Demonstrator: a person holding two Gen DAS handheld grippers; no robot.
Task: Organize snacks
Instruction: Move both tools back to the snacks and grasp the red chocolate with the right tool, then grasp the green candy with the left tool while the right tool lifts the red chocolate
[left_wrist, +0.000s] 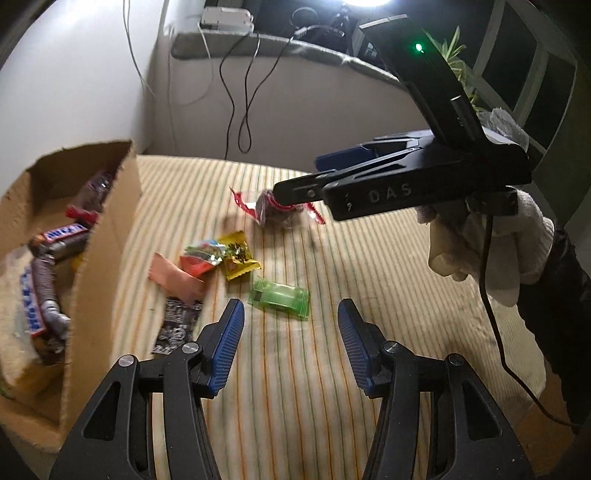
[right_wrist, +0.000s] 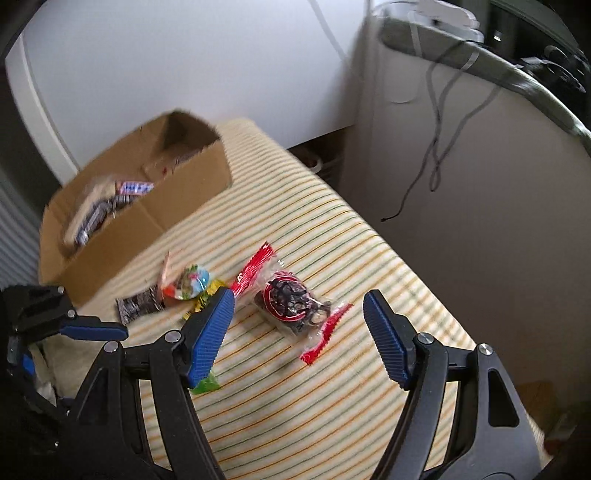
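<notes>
Several loose snacks lie on a striped cloth. My left gripper (left_wrist: 291, 314) is open just above and in front of a green wrapper (left_wrist: 280, 297), with nothing between its pads. My right gripper (right_wrist: 299, 306) is open, and its fingers frame a clear packet with red ends (right_wrist: 291, 306). In the left wrist view the right gripper (left_wrist: 299, 177) hangs with its tip right over that packet (left_wrist: 273, 214); I cannot tell whether they touch. A yellow packet (left_wrist: 238, 254), a colourful packet (left_wrist: 201, 258), a pink packet (left_wrist: 173, 277) and a black packet (left_wrist: 177, 325) lie close together.
An open cardboard box (left_wrist: 107, 258) stands at the left on the cloth, with candy bars (left_wrist: 62, 236) inside. Cables (left_wrist: 240, 110) hang down the wall behind. A gloved hand (left_wrist: 480, 251) holds the right gripper. The left gripper's fingers (right_wrist: 96, 329) show at the left of the right wrist view.
</notes>
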